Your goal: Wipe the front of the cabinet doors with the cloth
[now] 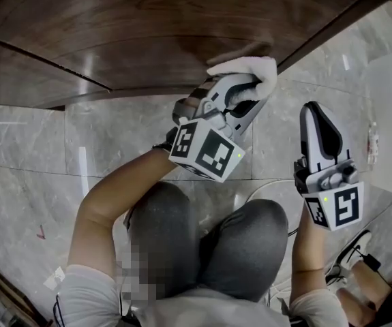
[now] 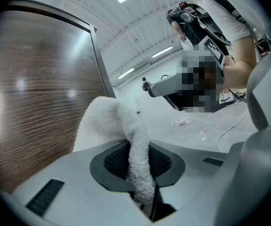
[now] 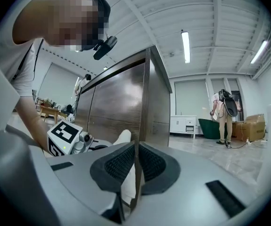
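A white cloth (image 1: 247,69) is bunched against the lower right part of the dark wood cabinet door (image 1: 134,33). My left gripper (image 1: 245,92) is shut on the cloth and points at the door. In the left gripper view the cloth (image 2: 108,122) runs down between the black pads (image 2: 115,160), with the wood door (image 2: 36,93) at the left. My right gripper (image 1: 317,112) hangs to the right of the cabinet's corner, shut, with nothing between its jaws. The right gripper view shows the cabinet (image 3: 121,102) ahead, my right gripper (image 3: 135,166) pressed together and the cloth (image 3: 123,136) beyond.
The floor is pale marble tile (image 1: 39,155). My grey-trousered knees (image 1: 243,244) are bent just below the grippers. A cable (image 1: 264,188) lies on the floor by my right knee. Far off stand a person (image 3: 224,117), a white sideboard (image 3: 184,124) and cardboard boxes (image 3: 250,126).
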`<action>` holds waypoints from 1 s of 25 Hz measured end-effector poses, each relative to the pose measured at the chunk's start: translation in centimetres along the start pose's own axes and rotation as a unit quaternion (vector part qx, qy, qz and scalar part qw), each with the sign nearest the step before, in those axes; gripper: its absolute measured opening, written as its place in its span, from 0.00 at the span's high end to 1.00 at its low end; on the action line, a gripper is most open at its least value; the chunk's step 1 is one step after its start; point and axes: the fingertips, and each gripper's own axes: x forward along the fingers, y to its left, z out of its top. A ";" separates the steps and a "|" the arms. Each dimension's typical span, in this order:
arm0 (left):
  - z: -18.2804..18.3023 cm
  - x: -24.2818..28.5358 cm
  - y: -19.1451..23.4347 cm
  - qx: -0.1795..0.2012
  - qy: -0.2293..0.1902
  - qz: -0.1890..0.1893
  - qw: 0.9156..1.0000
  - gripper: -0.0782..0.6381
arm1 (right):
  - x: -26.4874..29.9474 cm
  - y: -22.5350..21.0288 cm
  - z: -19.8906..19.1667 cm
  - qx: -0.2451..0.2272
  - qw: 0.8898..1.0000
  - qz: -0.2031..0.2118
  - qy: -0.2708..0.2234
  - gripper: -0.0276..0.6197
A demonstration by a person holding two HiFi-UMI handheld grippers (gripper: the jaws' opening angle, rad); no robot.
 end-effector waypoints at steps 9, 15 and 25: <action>1.9 -3.1 0.5 -0.008 -0.031 -0.031 0.999 0.78 | 2.2 1.8 2.1 -0.004 1.000 0.009 -0.013 0.88; 1.8 -10.7 3.4 -0.031 -0.062 -0.018 0.997 0.78 | 6.1 7.5 2.1 -0.014 0.999 0.028 -0.005 0.88; -2.4 -19.9 10.8 -0.099 -0.094 0.076 0.988 0.78 | 14.1 16.7 2.9 -0.085 0.990 0.110 0.023 0.88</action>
